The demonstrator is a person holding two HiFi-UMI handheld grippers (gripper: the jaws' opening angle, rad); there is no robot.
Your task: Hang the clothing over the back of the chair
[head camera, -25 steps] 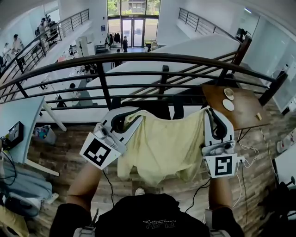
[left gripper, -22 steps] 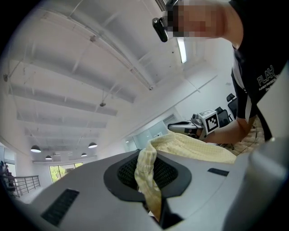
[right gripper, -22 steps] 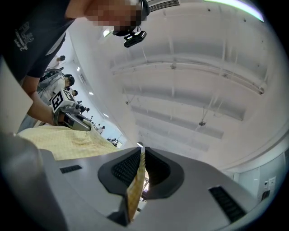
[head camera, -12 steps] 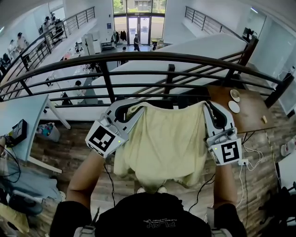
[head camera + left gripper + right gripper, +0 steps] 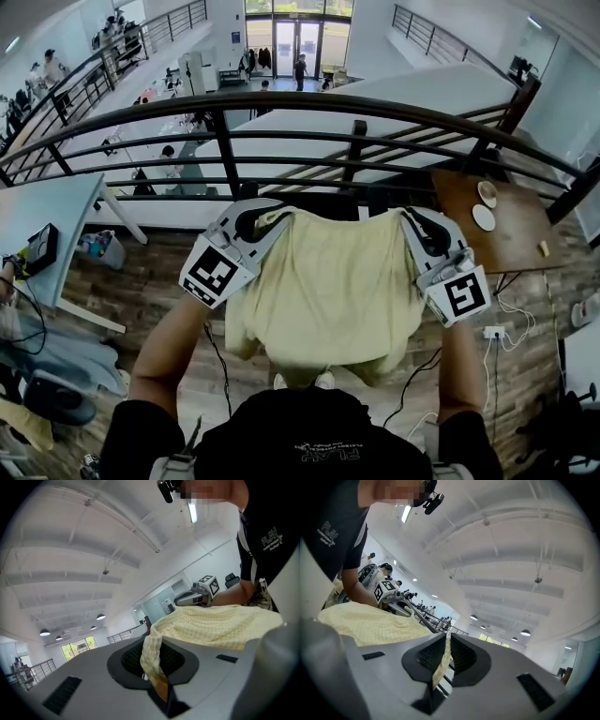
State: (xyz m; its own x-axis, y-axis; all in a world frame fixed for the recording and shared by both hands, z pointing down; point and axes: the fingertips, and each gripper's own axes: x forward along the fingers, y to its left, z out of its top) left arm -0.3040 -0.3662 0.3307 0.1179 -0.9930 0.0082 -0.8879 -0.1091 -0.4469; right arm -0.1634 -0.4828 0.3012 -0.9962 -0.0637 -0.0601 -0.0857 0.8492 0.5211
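Observation:
A pale yellow garment (image 5: 323,286) hangs spread between my two grippers, its top edge taut and its body draping towards my feet. My left gripper (image 5: 265,217) is shut on the garment's left top corner; in the left gripper view (image 5: 154,667) a twisted fold of the cloth (image 5: 152,658) is pinched between the dark pads. My right gripper (image 5: 405,217) is shut on the right top corner, and a thin strip of cloth (image 5: 440,660) sits between its pads. A dark chair back (image 5: 323,202) shows just beyond the garment's top edge, mostly hidden by the cloth.
A black metal railing (image 5: 281,108) runs across right behind the chair, with a drop to a lower floor beyond. A wooden table (image 5: 506,248) with two small white dishes (image 5: 485,217) stands at the right. A light table (image 5: 47,225) is at the left. Cables (image 5: 487,333) lie on the wood floor.
Both grippers have carried the stretched garment forward and a little lower, closer to the chair back and railing. The grip on both corners is unchanged.

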